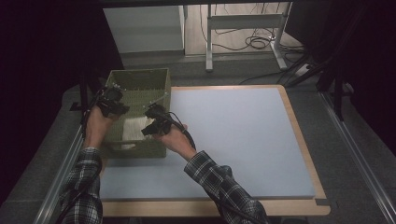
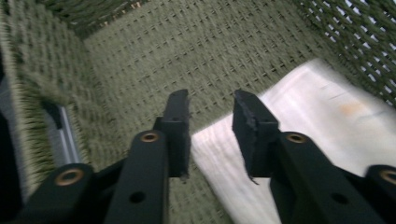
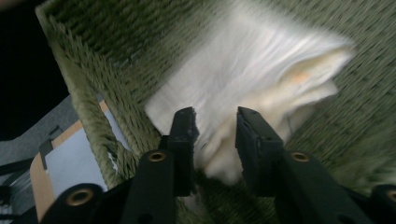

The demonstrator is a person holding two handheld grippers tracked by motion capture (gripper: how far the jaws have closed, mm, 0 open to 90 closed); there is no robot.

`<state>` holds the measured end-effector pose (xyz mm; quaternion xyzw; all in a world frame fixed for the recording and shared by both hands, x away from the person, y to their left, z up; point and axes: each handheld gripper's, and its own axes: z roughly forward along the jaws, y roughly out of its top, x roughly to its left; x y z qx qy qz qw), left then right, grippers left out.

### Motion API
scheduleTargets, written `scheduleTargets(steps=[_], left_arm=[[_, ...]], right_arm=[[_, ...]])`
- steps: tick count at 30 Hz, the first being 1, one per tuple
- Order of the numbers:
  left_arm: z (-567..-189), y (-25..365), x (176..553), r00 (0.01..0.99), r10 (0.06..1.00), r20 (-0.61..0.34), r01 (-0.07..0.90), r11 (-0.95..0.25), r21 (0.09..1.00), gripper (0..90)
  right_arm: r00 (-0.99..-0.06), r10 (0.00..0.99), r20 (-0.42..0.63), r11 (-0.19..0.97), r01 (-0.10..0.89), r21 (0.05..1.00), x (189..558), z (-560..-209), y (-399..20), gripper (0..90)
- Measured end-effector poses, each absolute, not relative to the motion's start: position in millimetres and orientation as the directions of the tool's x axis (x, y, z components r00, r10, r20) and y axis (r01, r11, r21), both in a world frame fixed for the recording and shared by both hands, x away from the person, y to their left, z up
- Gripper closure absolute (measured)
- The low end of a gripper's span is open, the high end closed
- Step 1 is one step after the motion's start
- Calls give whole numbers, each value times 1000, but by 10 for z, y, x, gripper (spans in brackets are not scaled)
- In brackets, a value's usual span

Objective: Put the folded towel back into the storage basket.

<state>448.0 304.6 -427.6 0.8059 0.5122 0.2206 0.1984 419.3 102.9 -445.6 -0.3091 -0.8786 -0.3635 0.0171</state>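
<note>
A dim room surrounds a pale blue counter (image 1: 233, 140) with a wooden edge; cables lie on the floor beyond it. At the counter's left stands a green woven basket (image 1: 154, 81), and on its floor lies a folded white cloth (image 3: 243, 74), lying flat in the near part of the basket.

The cloth looks soft, light and limp, so it should sag and unfold if lifted by 1 corner. A pinch on the folded edge, through all the layers, seems the safest hold, with both grippers taking opposite ends to keep it flat.

Both forearms in plaid sleeves reach in from below, wrists bent so the tools point down into the basket. The left gripper (image 1: 112, 100) hangs at the basket's left side, its fingers (image 2: 177, 121) parted with nothing between them, above the cloth's edge. The right gripper (image 1: 156, 121) hovers at the right side, its fingers (image 3: 254, 140) likewise parted and empty, just over the cloth.
</note>
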Motion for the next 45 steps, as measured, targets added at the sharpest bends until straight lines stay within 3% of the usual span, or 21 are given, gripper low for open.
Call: scheduleTargets(steps=[9, 25, 35, 45], left_arm=[[-4331, 3027, 4475, 384, 917, 102, 747, -374, 549, 558], [-4287, 2844, 4504, 415, 910, -7, 758, -341, 556, 324], [-4272, 2742, 4512, 432, 900, -54, 756, -328, 567, 208], [-4267, 2638, 4518, 448, 888, -101, 756, -316, 573, 117]], right_arm=[[-835, 517, 187, 551, 492, 674, 4174, -4286, 946, 578], [-863, 499, 83, 572, 400, 716, 4093, -4067, 550, 324], [-855, 517, 44, 578, 386, 719, 4051, -4135, 176, 250], [-849, 523, 74, 551, 404, 730, 4021, -4243, -156, 195]])
